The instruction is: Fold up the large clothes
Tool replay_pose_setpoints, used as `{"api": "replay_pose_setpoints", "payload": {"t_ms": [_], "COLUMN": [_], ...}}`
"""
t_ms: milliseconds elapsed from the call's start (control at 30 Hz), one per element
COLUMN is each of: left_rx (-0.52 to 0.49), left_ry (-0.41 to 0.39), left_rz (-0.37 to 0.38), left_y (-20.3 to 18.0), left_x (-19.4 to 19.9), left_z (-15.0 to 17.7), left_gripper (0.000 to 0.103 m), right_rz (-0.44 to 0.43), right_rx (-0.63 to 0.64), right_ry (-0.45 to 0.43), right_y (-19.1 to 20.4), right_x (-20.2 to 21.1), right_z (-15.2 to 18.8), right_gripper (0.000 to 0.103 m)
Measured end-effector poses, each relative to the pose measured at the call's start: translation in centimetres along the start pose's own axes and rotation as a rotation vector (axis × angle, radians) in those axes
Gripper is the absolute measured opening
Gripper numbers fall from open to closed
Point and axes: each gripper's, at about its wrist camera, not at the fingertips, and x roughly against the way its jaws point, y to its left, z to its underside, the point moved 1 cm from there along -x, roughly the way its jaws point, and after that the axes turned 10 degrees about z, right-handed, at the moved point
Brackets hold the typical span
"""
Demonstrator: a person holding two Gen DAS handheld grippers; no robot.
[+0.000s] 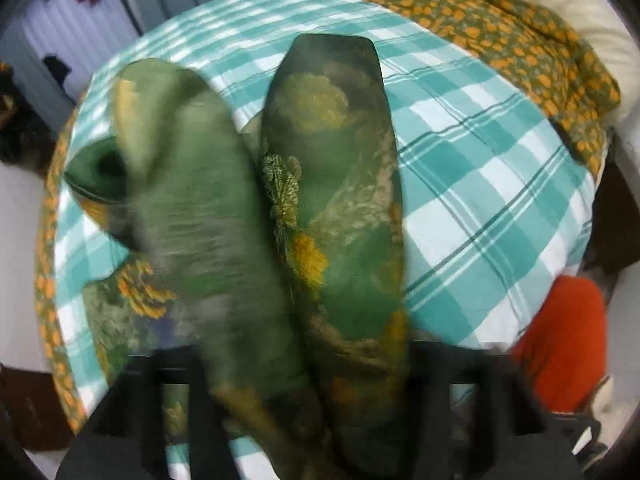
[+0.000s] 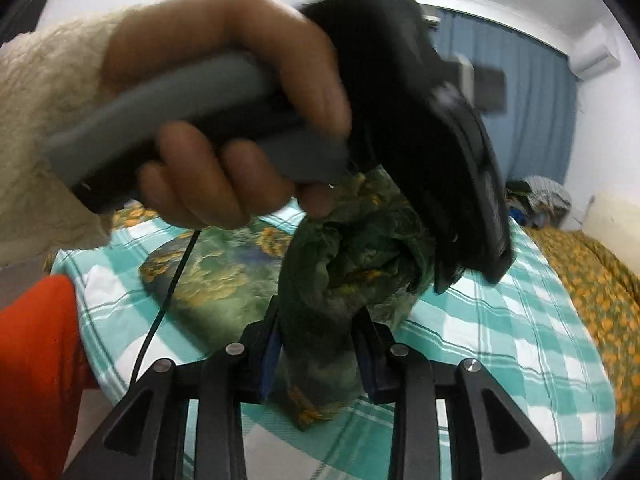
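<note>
Green garment (image 2: 320,280): thin printed cloth, slight sheen. Bed sheet (image 1: 480,184): matt woven check cloth. Right gripper (image 2: 316,356): matt black plastic, bright metal pins. Left gripper (image 2: 440,140) handle: smooth matt grey.

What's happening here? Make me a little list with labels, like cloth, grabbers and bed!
cloth: green flowery garment, bunched and lifted, part trailing on the bed
left gripper: seen in the right wrist view, held in a hand; fabric drapes over its fingers
right gripper: shut on the garment
bed cover: teal and white checked sheet
beside it: orange-patterned blanket
picture quality: blurry
</note>
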Motion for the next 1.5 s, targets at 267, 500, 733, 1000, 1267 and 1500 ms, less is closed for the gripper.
{"api": "replay_pose_setpoints", "payload": {"t_ms": [267, 500, 733, 1000, 1267, 1500], "left_rx": [0.170, 0.361, 0.515, 0.523, 0.467, 0.446], "left_ry": [-0.085, -0.144, -0.179, -0.226, -0.213, -0.214], "left_rz": [0.078, 0.102, 0.179, 0.201, 0.095, 0.049], "left_y": [11.6, 22.5, 27.1, 27.7, 26.4, 26.0], "left_x": [4.4, 4.0, 1.7, 0.8, -1.2, -1.2], "left_z": [3.3, 10.0, 14.8, 17.0, 18.6, 18.5], "left_gripper": [0.030, 0.031, 0.033, 0.037, 0.043, 0.044], "right_rz": [-0.182, -0.208, -0.287, -0.303, -0.300, -0.270], "right_rx": [-0.234, -0.367, -0.286, -0.237, -0.155, -0.140], "right_ry": [0.065, 0.252, 0.277, 0.346, 0.511, 0.515], "right_y": [-3.6, -5.8, -0.8, 3.6, 5.9, 6.3], "right_x": [0.9, -5.4, -10.0, -15.3, -18.2, -18.2], "right_z": [-0.2, 0.1, -4.0, -4.3, -0.1, 0.1], "right_gripper": [0.045, 0.037, 0.035, 0.035, 0.035, 0.035]}}
